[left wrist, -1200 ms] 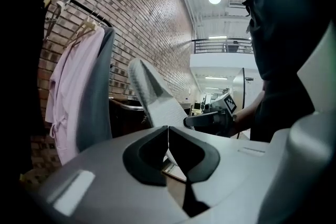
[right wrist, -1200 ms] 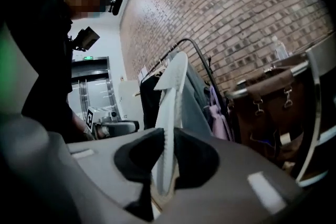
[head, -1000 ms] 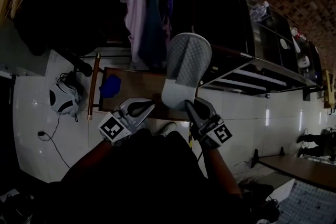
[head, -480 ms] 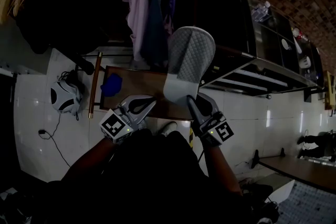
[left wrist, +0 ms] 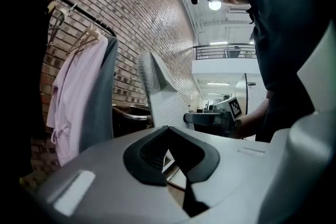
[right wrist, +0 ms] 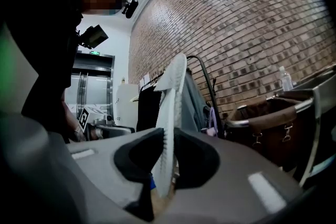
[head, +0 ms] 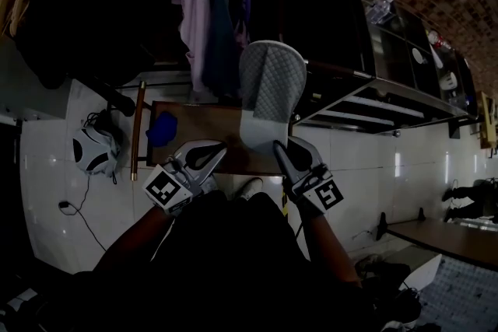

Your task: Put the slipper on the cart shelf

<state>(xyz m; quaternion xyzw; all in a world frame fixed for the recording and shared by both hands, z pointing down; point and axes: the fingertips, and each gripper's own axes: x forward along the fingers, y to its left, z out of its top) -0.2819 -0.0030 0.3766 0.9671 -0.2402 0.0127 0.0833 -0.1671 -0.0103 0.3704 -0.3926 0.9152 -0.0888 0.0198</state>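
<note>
The right gripper [right wrist: 167, 150] clamps the lower end of the slipper [head: 270, 85], holding it upright. The left gripper [head: 219, 148] is near it, jaws together and empty.

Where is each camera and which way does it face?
Head view: on the person's head, facing steeply down at grey quilted slipper, right gripper, left gripper; own arms show.
Left gripper view: on that gripper, facing along its jaws towards brick wall; torso at right.
Right gripper view: on that gripper, facing along jaws clamped on the slipper; person at left.
Both gripper views show the slipper and the other gripper.
</note>
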